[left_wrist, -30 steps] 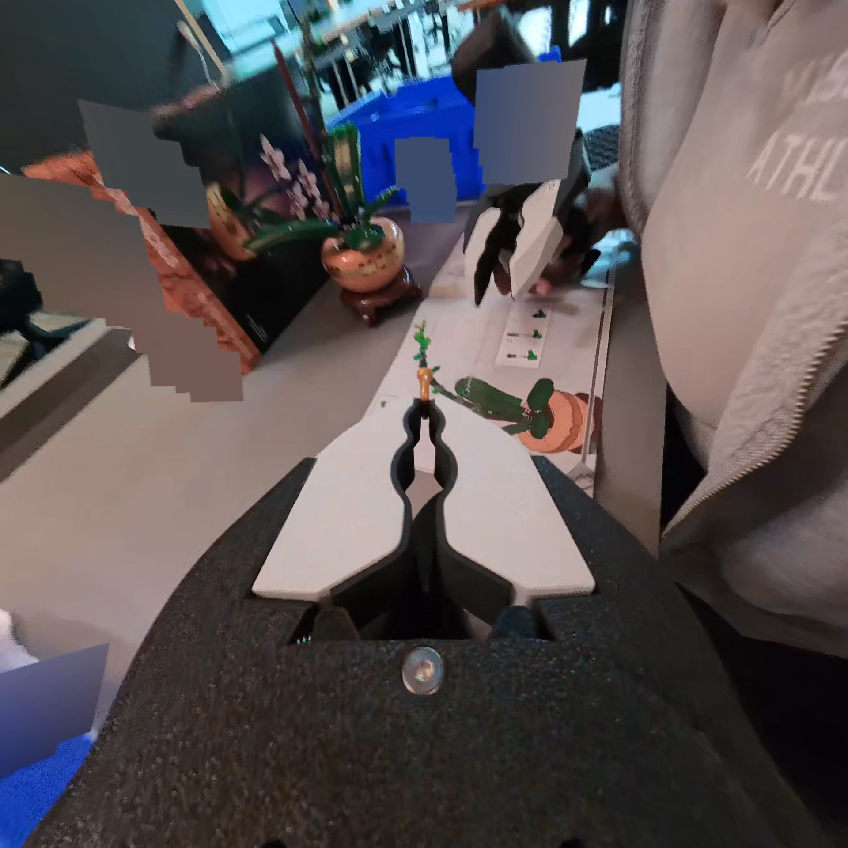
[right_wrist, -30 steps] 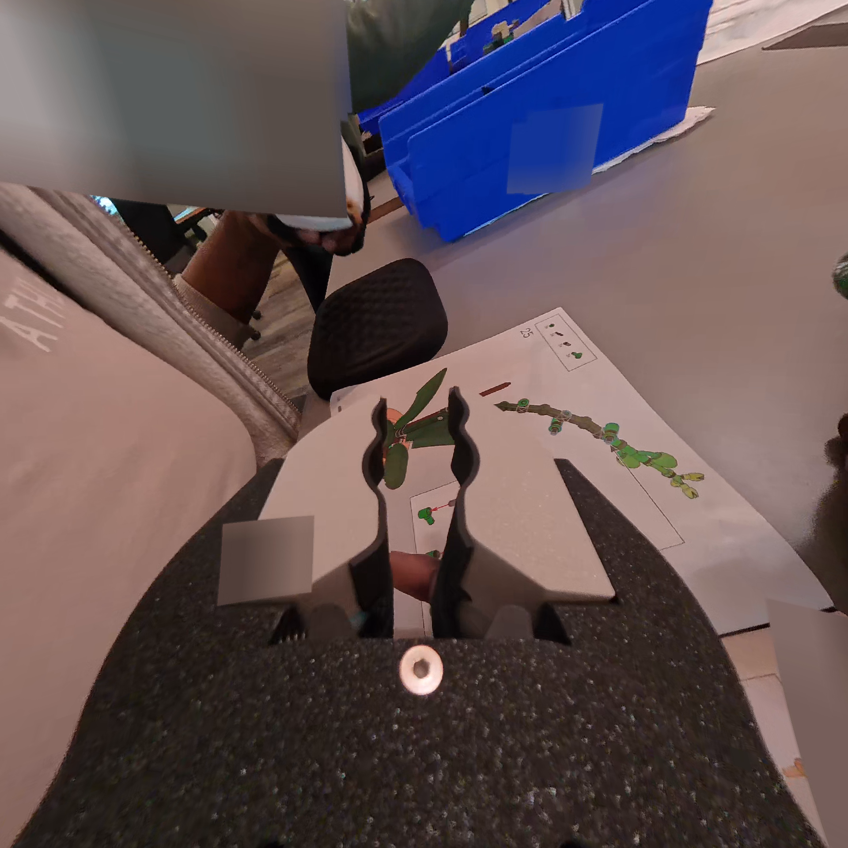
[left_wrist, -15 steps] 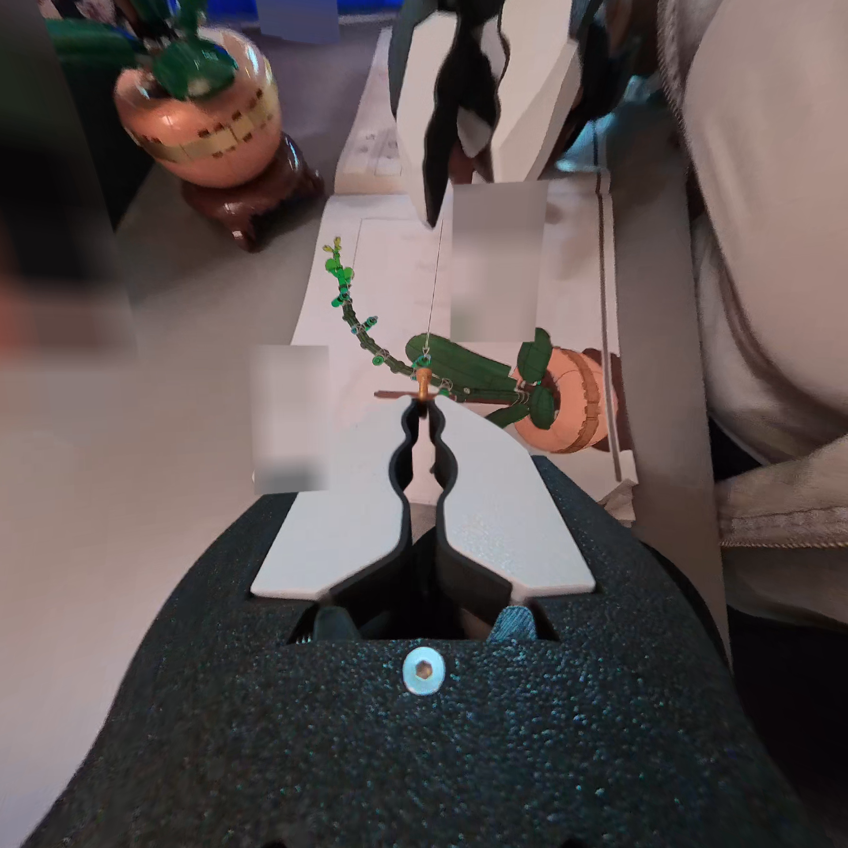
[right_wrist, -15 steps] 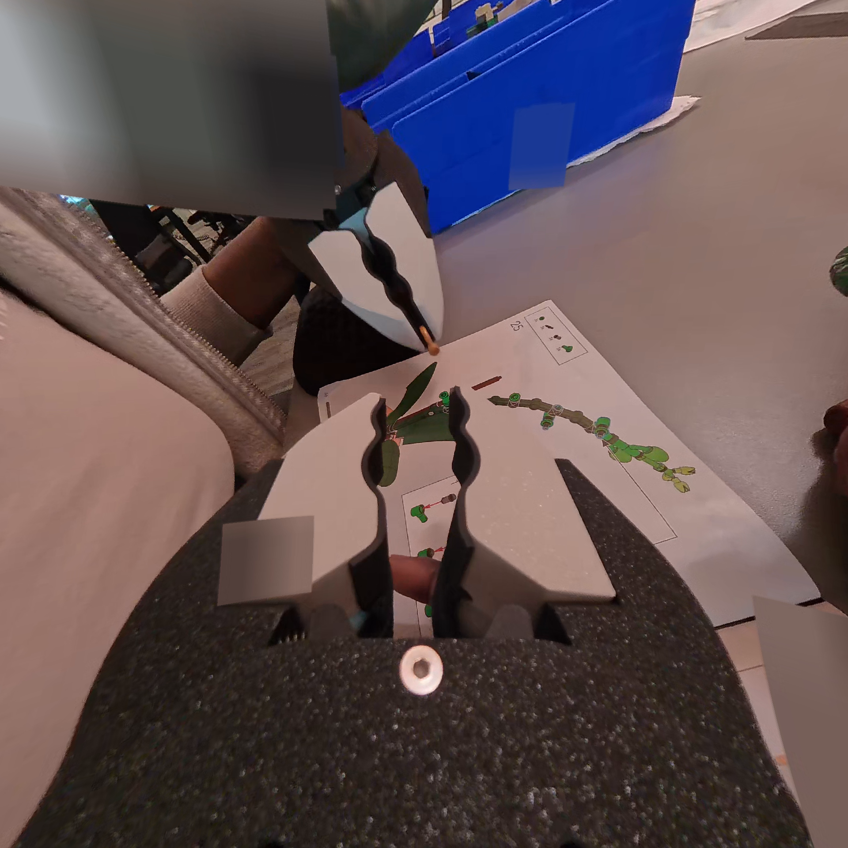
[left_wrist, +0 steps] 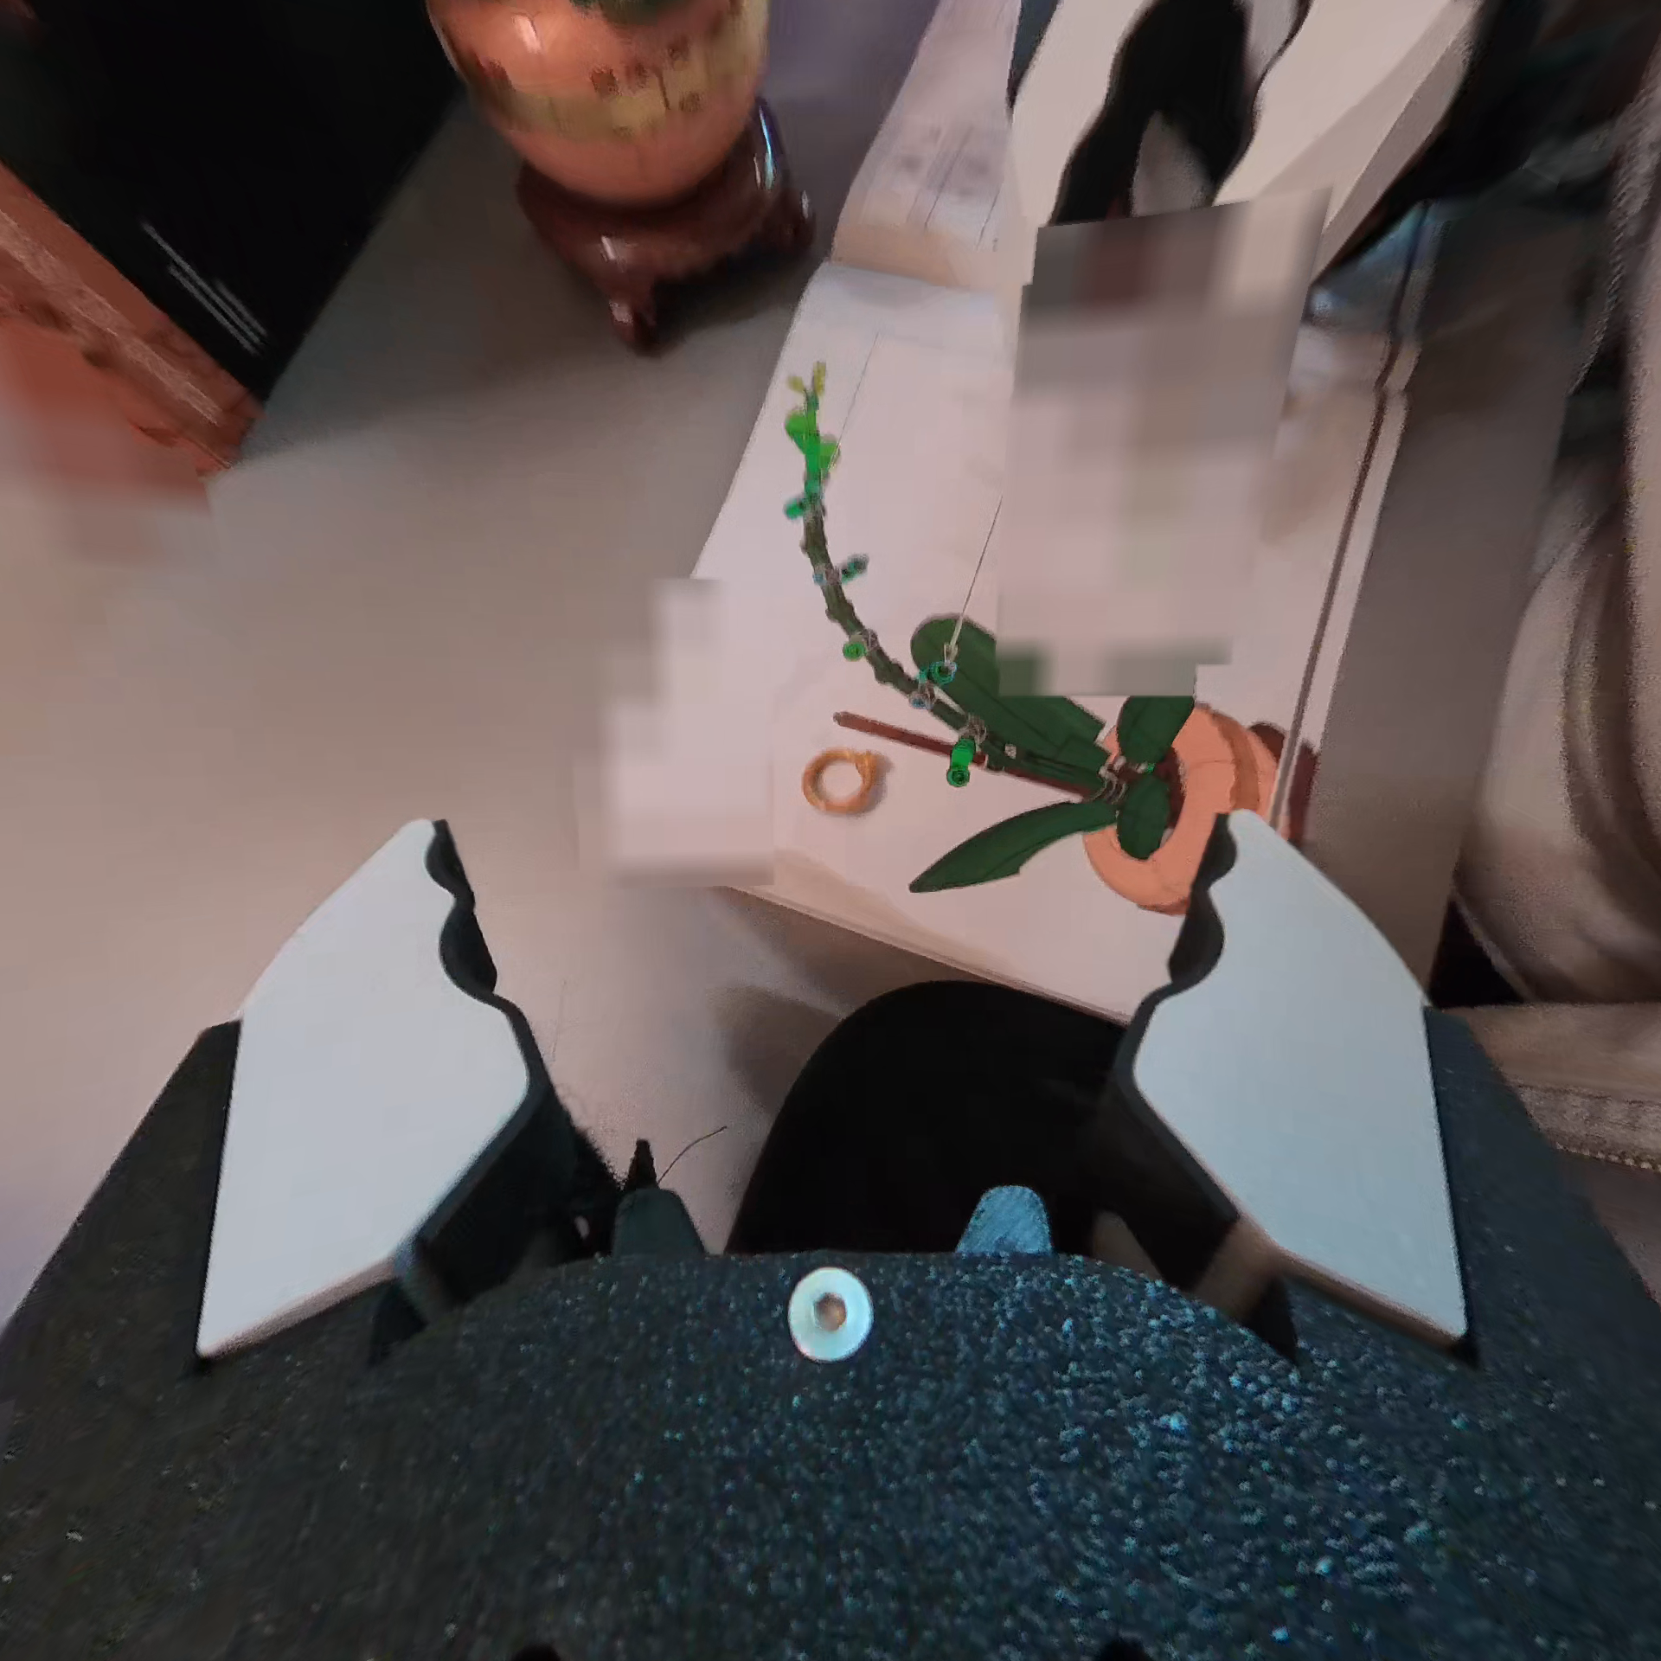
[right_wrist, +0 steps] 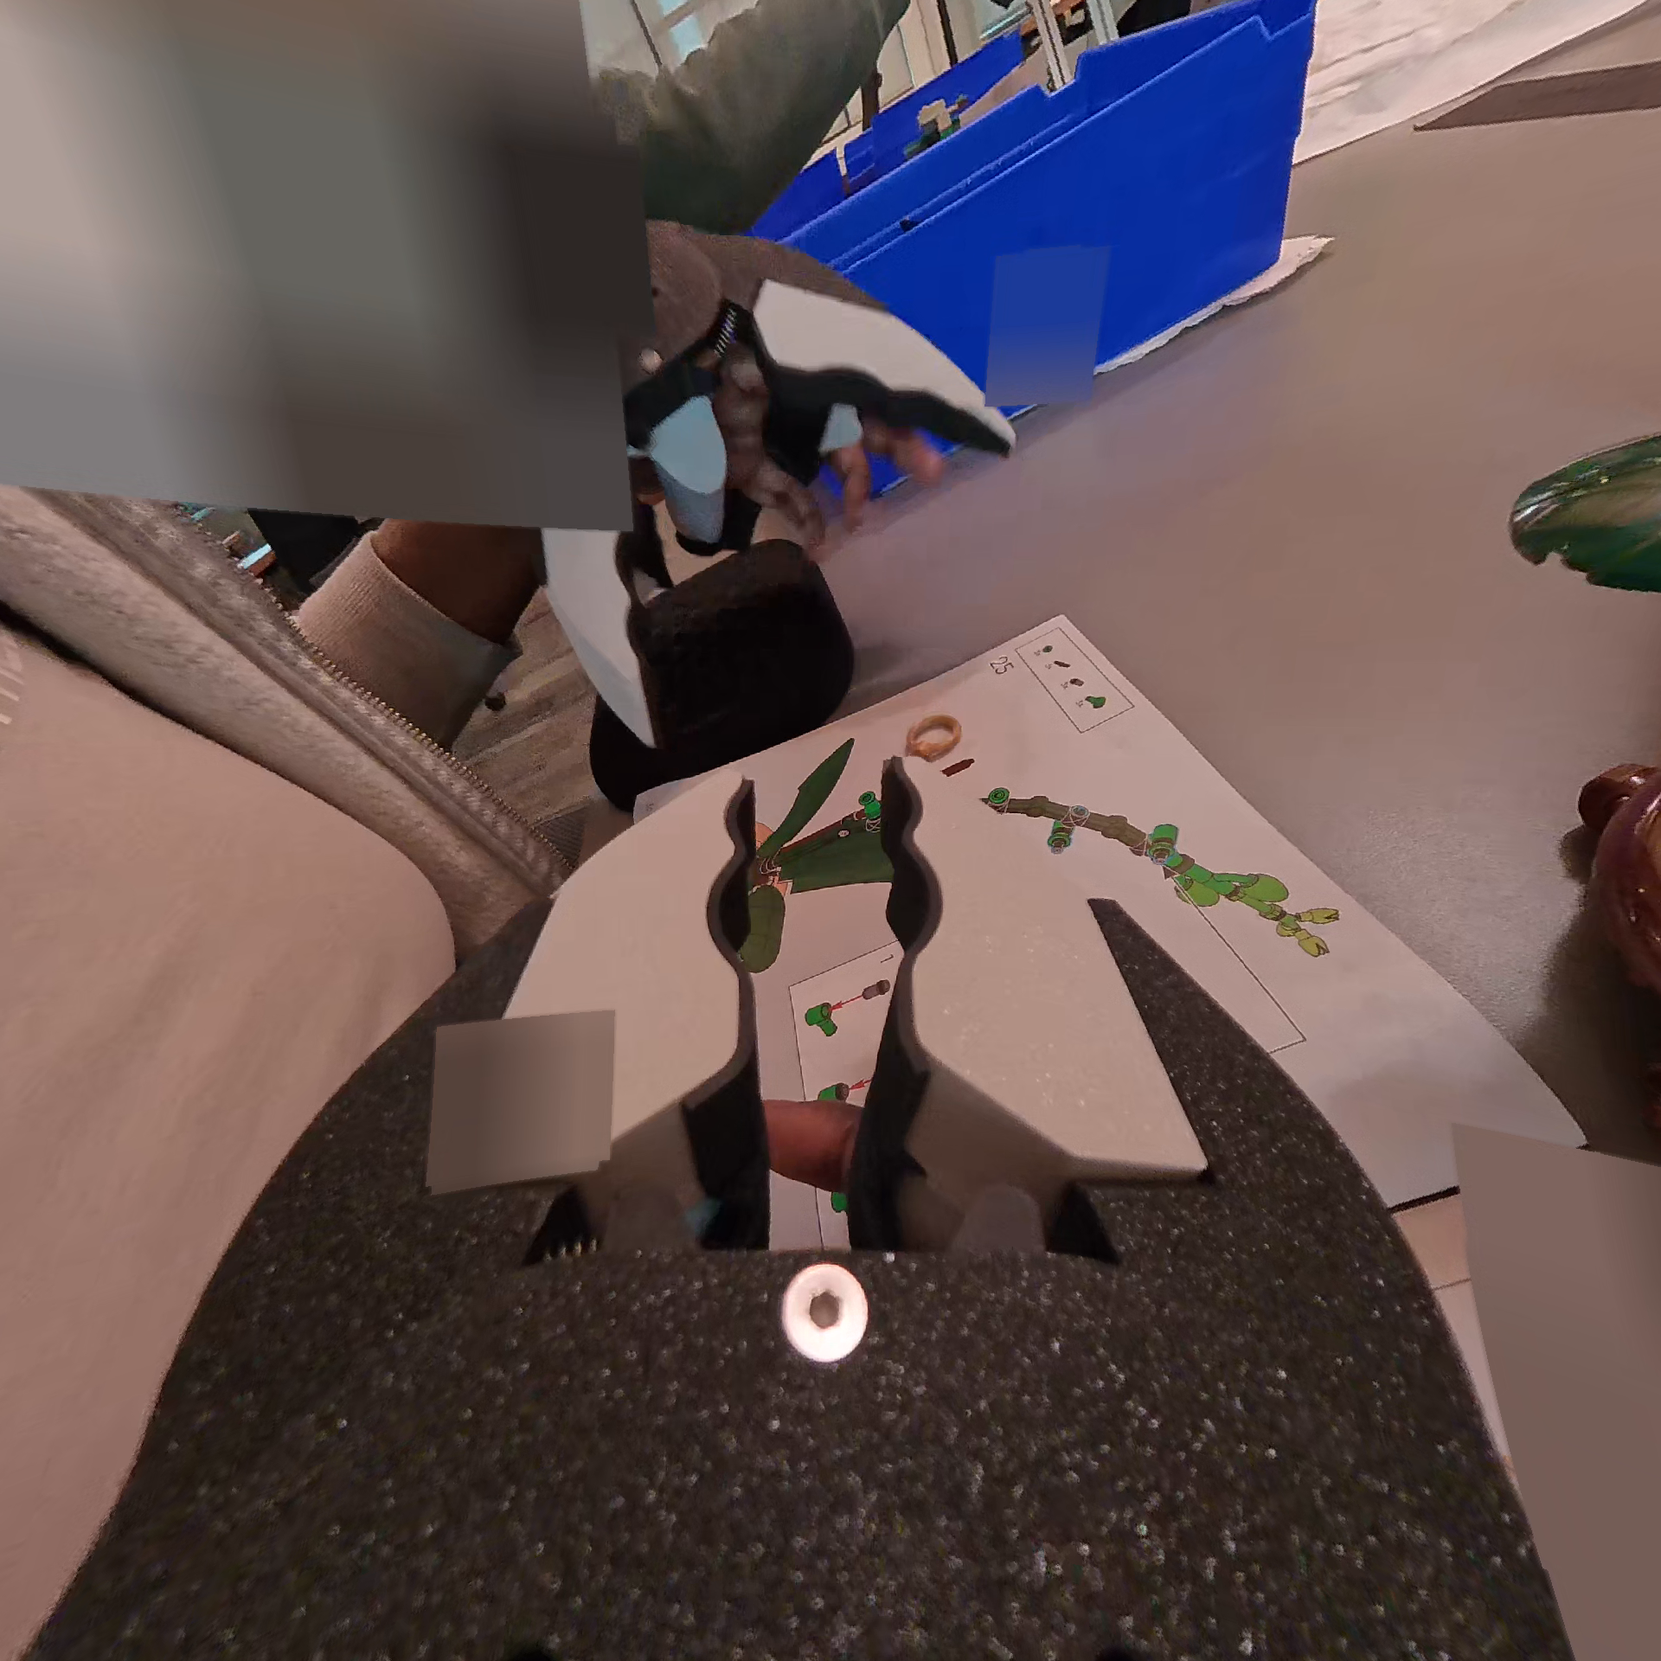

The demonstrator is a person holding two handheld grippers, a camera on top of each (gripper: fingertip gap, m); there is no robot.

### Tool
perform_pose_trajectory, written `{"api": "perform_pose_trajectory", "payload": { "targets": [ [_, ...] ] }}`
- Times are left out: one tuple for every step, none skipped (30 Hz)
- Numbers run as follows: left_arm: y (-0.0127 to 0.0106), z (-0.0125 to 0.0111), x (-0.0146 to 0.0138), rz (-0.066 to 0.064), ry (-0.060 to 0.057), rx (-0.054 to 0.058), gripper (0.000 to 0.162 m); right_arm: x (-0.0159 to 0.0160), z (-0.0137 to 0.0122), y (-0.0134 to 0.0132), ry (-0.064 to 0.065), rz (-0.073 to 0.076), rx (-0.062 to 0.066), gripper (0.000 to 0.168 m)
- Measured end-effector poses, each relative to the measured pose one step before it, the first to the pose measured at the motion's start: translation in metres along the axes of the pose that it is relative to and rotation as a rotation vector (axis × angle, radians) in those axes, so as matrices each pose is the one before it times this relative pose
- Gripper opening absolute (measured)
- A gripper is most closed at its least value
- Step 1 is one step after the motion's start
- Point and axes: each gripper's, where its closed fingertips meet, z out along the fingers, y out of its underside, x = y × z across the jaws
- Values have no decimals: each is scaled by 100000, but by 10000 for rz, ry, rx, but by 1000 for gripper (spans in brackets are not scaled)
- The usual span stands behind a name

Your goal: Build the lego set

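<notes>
A small tan ring-shaped lego piece (left_wrist: 842, 782) lies loose on the open instruction booklet (left_wrist: 899, 431), next to the printed plant picture. My left gripper (left_wrist: 827, 822) is wide open and empty, just short of the piece. In the right wrist view the same piece (right_wrist: 935, 735) lies on the booklet (right_wrist: 1195, 773) just beyond my right gripper (right_wrist: 818, 777), which is partly open and empty above the page. The left gripper's white finger (right_wrist: 863, 359) shows there, spread wide. The pink lego pot model (left_wrist: 620, 81) stands at the back.
A black padded armrest (left_wrist: 926, 1105) sits at the booklet's near edge, also in the right wrist view (right_wrist: 737, 647). A blue bin (right_wrist: 1079, 198) stands farther back. The person's grey hooded jacket (left_wrist: 1573, 719) is close on the right. A green lego leaf (right_wrist: 1591, 512) shows at the edge. Left tips to right tips: about 10 cm. From my right tips it is roughly 10 cm to the green lego leaf (right_wrist: 1591, 512); from my left, 15 cm.
My left gripper moved down toward the booklet and opened wide. The tan piece it held now lies on the page. The right gripper has stayed about the same.
</notes>
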Motion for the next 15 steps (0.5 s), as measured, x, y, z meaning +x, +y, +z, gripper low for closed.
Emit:
{"api": "perform_pose_trajectory", "payload": {
  "targets": [
    [-1066, -859, -148, 6, -117, 644, 146, 12, -57, -53, 7, 14, 51, 27],
    [-1480, -1035, -202, -1, -146, 913, 146, 13, -49, -58, 20, -9, 56, 27],
    [-1709, -1144, -365, 44, -274, 1019, 146, -14, -56, -74, 19, -36, 60, 27],
    [-1788, -1200, -606, 175, -475, 1014, 146, -49, -57, -66, 13, -60, 60, 27],
    [-1841, -1177, -747, 280, -590, 1011, 146, -57, -52, -66, 13, -79, 57, 27],
    [-1815, -1104, -676, 303, -552, 963, 146, -88, -42, -42, 6, -95, 46, 27],
    [-1844, -1042, -660, 298, -566, 965, 143, -133, -32, -51, -22, -113, 40, 27],
    [-1746, -1104, -654, 485, -593, 913, 101, -154, -50, -62, -22, -134, 52, 26],
    [-1493, -1131, -531, 786, -547, 748, 0, -152, -76, -90, 16, -163, 71, 24],
    [-1345, -743, -714, 196, -659, 667, 0, -153, -98, -125, 38, -181, 85, 23],
    [-451, -426, -258, -399, -186, 39, 0, -190, -119, -160, 45, -172, 78, 22],
    [102, -300, 315, -384, 177, -244, 0, -255, -145, -150, 22, -163, 48, 22],
    [277, -251, 500, -129, 177, -202, 0, -308, -157, -134, -12, -164, 16, 24],
    [555, -152, 305, -42, -46, -293, 36, -325, -174, -135, -8, -154, -9, 26],
    [866, -17, 241, -30, -108, -459, 74, -287, -186, -104, 23, -141, -49, 28]
  ]
}}
